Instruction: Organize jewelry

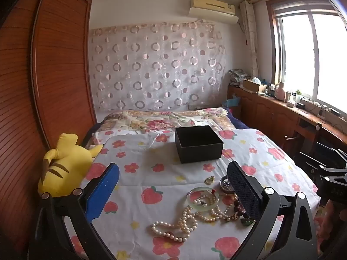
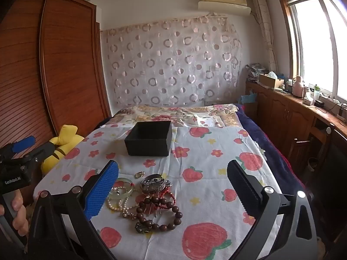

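**Both hand-held grippers spread wide above a heap of jewelry on the bed**

The left hand-held gripper (image 1: 173, 190) hangs over the near end of the bed (image 1: 249, 147), tilted a little downward, its jaws as wide apart as they go. Nothing sits between the pads and nothing touches them — the blue pad stands to the left, the black one to the right, with the strawberry-print sheet showing in the gap.

The right hand-held gripper (image 2: 173, 188) is in the same posture: jaws fully spread, empty, pointing slightly down at the bed. In the right wrist view a hand (image 2: 18, 214) grips the handle of the left tool at the lower left edge.

The jewelry lies in a loose heap on the sheet, near the grippers. A pearl necklace (image 1: 184, 223) trails in loops toward the near edge. A pale green bangle (image 1: 202, 198) lies flat beside it with pearls running through its ring. A silver bracelet (image 2: 151, 183) rests just behind a dark wooden bead bracelet (image 2: 160, 214), with a red cord bracelet (image 2: 169, 197) tangled between them. A small ring (image 2: 138, 174) sits on its own, a little further from the grippers than the heap.

Beyond the jewelry, toward the middle of the bed, a black box (image 2: 149, 138) stands open and upright — well apart from the heap. Its inside is dark and I cannot tell whether anything is in it.

A yellow plush toy (image 1: 65, 164) lies at the left edge of the bed, against the wooden wardrobe (image 1: 54, 65).
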Tool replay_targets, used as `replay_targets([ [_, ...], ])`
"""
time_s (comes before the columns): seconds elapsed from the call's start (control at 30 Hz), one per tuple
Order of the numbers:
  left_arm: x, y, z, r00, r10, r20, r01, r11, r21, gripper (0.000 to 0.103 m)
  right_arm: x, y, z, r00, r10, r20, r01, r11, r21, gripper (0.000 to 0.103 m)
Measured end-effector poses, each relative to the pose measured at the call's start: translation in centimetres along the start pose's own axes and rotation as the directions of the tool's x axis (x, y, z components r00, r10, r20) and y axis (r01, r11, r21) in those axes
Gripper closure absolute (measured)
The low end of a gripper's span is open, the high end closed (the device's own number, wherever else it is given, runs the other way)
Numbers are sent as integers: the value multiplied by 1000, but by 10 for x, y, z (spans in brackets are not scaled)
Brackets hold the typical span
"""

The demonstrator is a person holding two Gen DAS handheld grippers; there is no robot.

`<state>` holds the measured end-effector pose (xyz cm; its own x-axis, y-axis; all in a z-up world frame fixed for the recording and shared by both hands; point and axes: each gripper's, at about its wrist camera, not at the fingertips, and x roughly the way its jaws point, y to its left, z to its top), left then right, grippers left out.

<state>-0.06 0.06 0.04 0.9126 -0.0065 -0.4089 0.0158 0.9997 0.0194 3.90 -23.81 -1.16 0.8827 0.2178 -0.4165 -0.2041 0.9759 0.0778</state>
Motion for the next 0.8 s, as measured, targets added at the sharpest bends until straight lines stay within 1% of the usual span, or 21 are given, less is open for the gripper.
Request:
replay_targets([
  [0.37,2,-1,0,1000,4,2,-4,1000,6,7,-1,0,1,1000,-2,5,2,1000,6,2],
  [0.5,-5,0,7,1000,6,7,-7,1000,11,7,-1,0,1,1000,-3,7,3,1000,4,2],
  [0.8,-6,-2,6,1000,10,13,-10,1000,12,7,0,-1,-2,1000,-2,9,2,1000,4,2],
])
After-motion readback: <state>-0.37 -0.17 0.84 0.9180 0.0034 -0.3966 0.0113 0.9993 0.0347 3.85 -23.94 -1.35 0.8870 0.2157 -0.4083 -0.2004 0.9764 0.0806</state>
